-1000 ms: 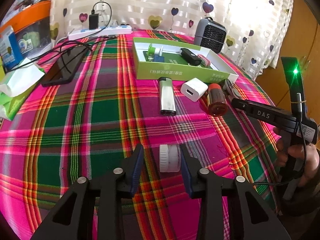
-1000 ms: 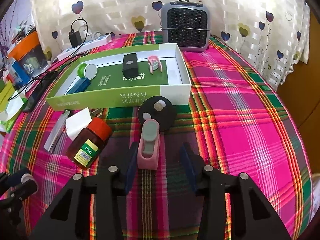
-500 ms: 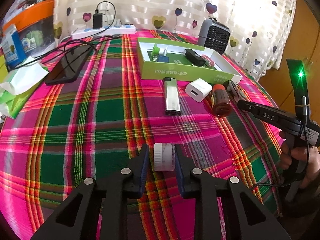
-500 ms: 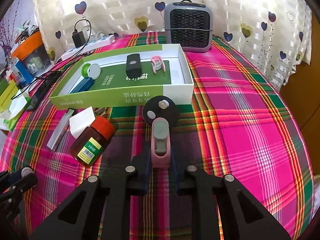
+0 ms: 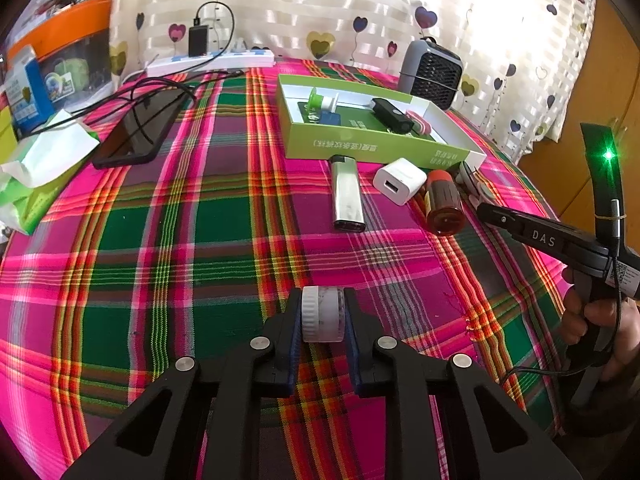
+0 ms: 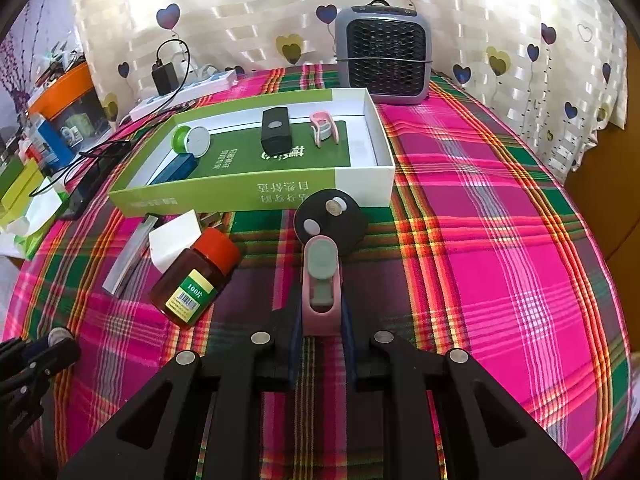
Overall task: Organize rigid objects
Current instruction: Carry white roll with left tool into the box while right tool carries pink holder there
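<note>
- The round counter (image 6: 500, 248) under its pink-and-green plaid cloth is carrying everything, with the loose items gathered near its middle, within easy reach of both hands.
- The shallow green-and-white cardboard box (image 6: 256, 196) is lying open at the far side, evidently serving as the collecting tray: a black rectangular gadget (image 6: 275, 130), a pink clip (image 6: 324, 130), a green-and-white spool (image 6: 191, 141) and a blue flat piece (image 6: 176, 170) are already sitting inside it.
- Just in front of the box, a brown pill bottle with a red cap (image 6: 196, 276), a white charger cube (image 5: 400, 180), a silver lighter (image 5: 347, 194) and a black disc (image 6: 331, 222) are lying unsorted, probably waiting their turn.
- The right tongs (image 6: 320, 328) are closing narrowly on a pink-and-grey clip-shaped piece (image 6: 320, 280), gripping its near end so the far end is pointing boxward.
- The left tongs (image 5: 322, 320) are pinching a small white ribbed cap (image 5: 322, 314) across its flat faces, low over the cloth, well apart from the box.
</note>
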